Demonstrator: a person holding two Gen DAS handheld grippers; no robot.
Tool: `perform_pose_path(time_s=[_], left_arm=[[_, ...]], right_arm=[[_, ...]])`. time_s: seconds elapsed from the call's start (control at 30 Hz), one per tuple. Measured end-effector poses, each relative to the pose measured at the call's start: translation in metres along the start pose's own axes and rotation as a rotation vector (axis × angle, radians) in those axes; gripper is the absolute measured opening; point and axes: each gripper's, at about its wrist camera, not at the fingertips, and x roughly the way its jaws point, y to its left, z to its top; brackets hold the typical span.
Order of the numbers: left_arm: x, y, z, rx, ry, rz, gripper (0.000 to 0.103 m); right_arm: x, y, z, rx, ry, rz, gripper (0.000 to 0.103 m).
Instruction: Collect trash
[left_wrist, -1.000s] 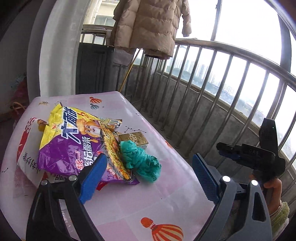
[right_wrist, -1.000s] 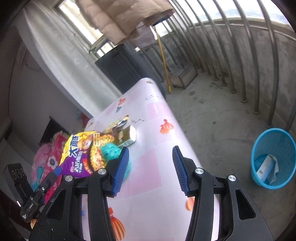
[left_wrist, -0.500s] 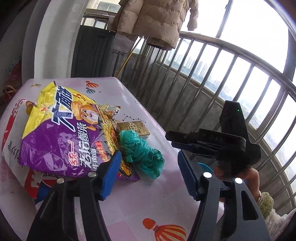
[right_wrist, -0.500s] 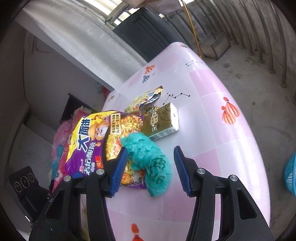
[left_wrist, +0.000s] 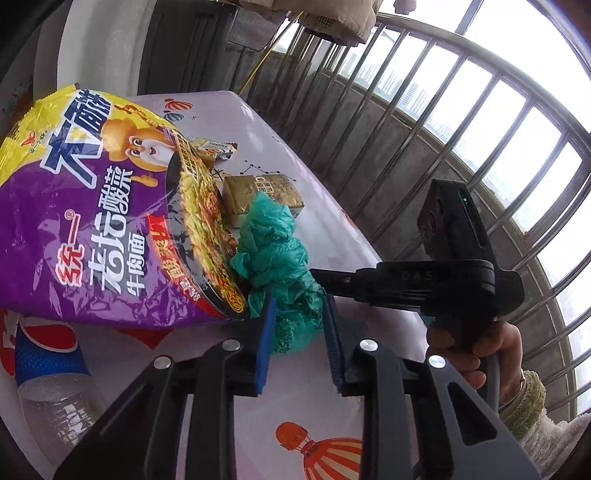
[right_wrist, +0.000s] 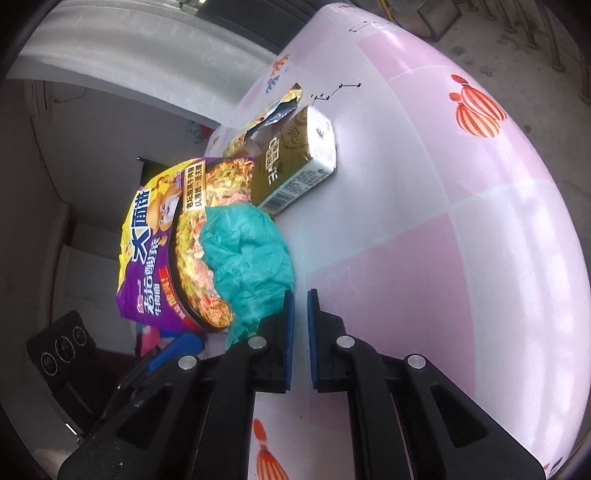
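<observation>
Trash lies bunched on the pink table (left_wrist: 207, 110): a crumpled teal plastic bag (left_wrist: 280, 258) rests against a purple and yellow noodle packet (left_wrist: 92, 229), with a gold carton (left_wrist: 266, 192) just behind it and a torn foil wrapper (right_wrist: 269, 110) further back. The left claw (left_wrist: 299, 332) has just been closing, and its blue pads now straddle the near end of the teal bag; whether they press on it is hard to tell from this angle. The right claw (right_wrist: 298, 332) has also just been closing; its pads stand almost together with only a thin slit between them, nothing in it, just beside the bag's near edge. A Pepsi bottle (left_wrist: 48, 369) lies at the table's near left.
</observation>
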Motion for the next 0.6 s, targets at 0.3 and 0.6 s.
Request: perform_pose_path(time_s=[0.3, 0.6], left_arm=[[0.006, -0.003, 0.001, -0.010, -0.005, 0.030, 0.025], [0.014, -0.006, 0.005, -0.019, -0.002, 0.087, 0.025]], right_arm=[[-0.034, 0.023, 0.049, -0.116, -0.202, -0.081, 0.013], [0.029, 0.054, 0.129, -0.287, -0.163, -0.211, 0.027]])
